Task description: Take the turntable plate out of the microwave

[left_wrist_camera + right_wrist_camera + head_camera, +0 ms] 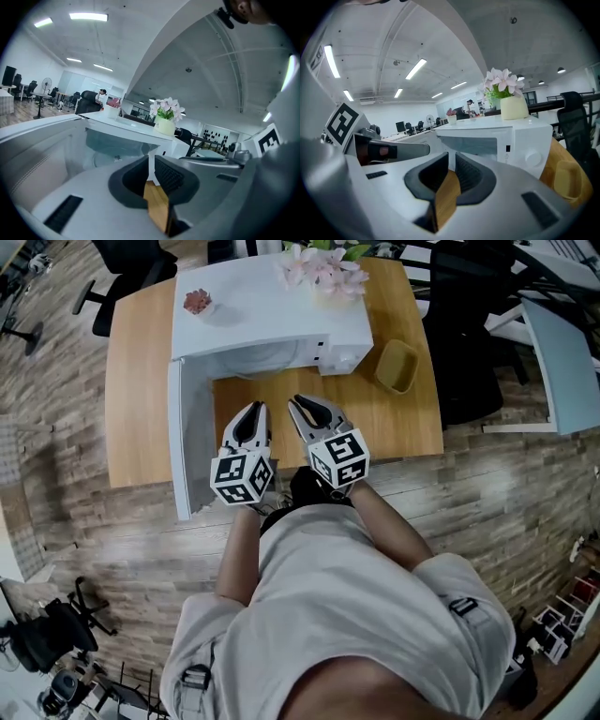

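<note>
The left gripper (253, 410) and right gripper (299, 405) both have jaws a thin gap apart, holding nothing. Just ahead of them is one open microwave (272, 320) with two things on top: a small plant (198, 302) and a big flower pot (328, 279).

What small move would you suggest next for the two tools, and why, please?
Probably ease both tools forward toward the open cavity of the microwave. Its door stands swung open at the left, the turntable plate lies inside, and the left tool and right tool hover over the table short of the opening, jaws slightly apart with nothing between them.
</note>
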{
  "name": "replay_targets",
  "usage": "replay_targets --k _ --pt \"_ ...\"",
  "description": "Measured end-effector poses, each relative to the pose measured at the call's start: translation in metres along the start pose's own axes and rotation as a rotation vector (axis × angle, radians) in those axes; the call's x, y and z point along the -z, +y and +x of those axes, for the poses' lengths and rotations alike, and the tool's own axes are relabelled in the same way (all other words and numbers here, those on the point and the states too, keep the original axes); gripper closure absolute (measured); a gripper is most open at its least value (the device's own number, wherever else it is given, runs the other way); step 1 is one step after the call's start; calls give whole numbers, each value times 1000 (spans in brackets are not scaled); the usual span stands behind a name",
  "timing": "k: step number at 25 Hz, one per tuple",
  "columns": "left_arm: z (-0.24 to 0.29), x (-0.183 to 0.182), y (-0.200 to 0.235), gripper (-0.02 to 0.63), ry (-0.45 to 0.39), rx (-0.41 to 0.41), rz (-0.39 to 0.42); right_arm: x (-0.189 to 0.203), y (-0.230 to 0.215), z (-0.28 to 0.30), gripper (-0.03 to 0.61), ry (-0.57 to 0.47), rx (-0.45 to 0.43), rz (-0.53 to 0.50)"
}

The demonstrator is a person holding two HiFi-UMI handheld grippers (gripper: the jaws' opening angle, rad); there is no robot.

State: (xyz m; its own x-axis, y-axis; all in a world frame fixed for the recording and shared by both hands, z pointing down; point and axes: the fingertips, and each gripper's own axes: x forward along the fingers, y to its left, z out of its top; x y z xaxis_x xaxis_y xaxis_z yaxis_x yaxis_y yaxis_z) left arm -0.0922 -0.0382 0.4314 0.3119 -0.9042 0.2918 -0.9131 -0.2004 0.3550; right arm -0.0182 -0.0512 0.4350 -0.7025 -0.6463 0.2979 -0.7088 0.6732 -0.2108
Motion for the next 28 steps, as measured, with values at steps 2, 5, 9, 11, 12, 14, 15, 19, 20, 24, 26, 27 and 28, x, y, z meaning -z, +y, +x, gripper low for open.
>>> replay_targets --k 2,5,9,11,12,14,15,19,20,24,26,27,28 --pt "16 -3 8 561 11 -21 -7 0 -11 14 523 9 -20 11" --pt "36 6 19 561 44 -49 -25 8 -30 32 522 33 -39 30" --pt "52 30 33 561 98 -75 -95 33 -48 47 517 93 -46 59" --pt "59 42 39 561 128 -83 -124 47 -53 51 517 121 -48 83" --pt "62 48 41 561 142 -87 -129 54 -56 54 517 137 -51 94" --pt "67 56 48 561 161 -98 -142 67 -59 60 515 164 -58 113" --pt "70 60 52 561 167 -103 -155 72 -60 64 515 176 -61 122" --pt "79 76 71 561 186 -121 -220 95 -65 81 515 227 -64 122" --pt "82 81 76 561 192 -124 -234 101 -65 86 514 241 -63 120" --pt "92 95 95 561 208 -126 -287 117 -68 102 512 265 -50 156" --pt "98 98 102 561 208 -121 -320 120 -68 109 512 267 -44 189" --pt "101 100 105 561 206 -120 -337 122 -68 112 511 269 -43 209" --pt "104 101 108 561 203 -119 -354 123 -68 114 511 270 -43 230"
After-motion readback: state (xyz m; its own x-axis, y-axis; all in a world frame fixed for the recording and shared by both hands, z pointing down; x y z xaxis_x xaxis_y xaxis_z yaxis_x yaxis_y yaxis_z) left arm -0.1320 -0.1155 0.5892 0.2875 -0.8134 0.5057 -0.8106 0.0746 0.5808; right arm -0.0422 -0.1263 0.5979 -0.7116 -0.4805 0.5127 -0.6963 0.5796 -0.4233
